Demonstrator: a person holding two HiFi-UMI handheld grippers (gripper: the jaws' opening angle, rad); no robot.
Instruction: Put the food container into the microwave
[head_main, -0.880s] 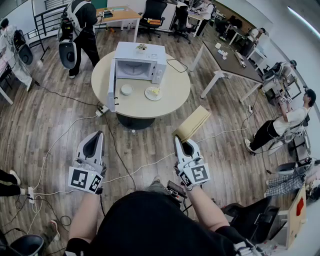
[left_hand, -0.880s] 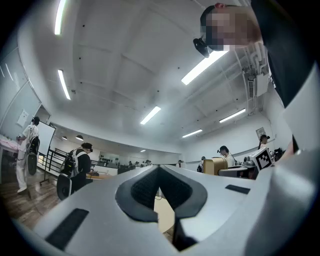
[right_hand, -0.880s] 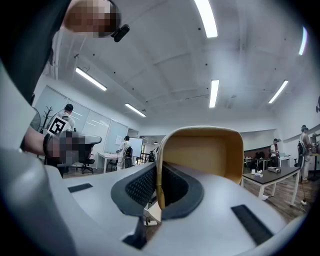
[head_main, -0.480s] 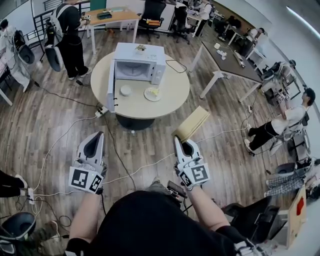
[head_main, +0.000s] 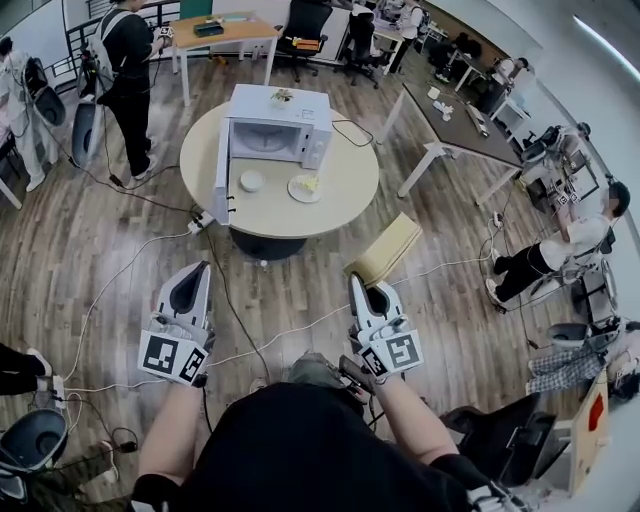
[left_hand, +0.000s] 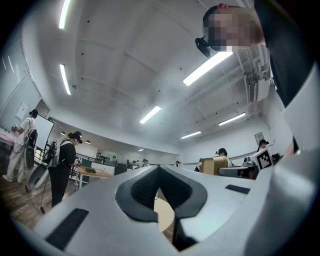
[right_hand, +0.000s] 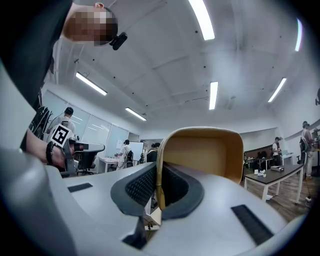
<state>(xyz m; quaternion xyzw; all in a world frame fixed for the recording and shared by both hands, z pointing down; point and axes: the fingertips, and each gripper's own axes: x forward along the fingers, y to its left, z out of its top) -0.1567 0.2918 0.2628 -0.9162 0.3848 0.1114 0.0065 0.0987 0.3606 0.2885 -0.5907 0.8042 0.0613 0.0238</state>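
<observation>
Right claw (right_hand: 159, 186) is shut tight on the food container (right_hand: 205, 150). In the right gripper view, one thin tan wall of the box is pinched between the two dark pads (right_hand: 137, 186). The box stands up past the claw tips. The part of its inside that shows is plain tan, and its lower part is hidden behind the jaws. Left claw (left_hand: 159, 171) is shut too, its tips touching, and it holds nothing. From the head view, both claws are held out low in front of the person's dark top (head_main: 290, 440). They are well apart from each other, above a wood floor (head_main: 80, 260) with cables (head_main: 130, 270) lying on it. There the box only shows as a tan slab sticking out from the right claw, up in the air and well short of the round table (head_main: 345, 195). On that table sits the white microwave (head_main: 275, 125) with its door (head_main: 222, 170) swung open to the left. Its inside is pale and hard to make out. In front of it lie a small white round thing (head_main: 252, 180) and a plate (head_main: 306, 186) with a bit of food too small to tell. A little thing on top of the microwave (head_main: 284, 96) is also too small to name. Only the head view shows the microwave, because in both gripper views the jaws block it. Farther back, a person in dark clothes (head_main: 125, 60) stands near a wooden desk (head_main: 225, 30).
</observation>
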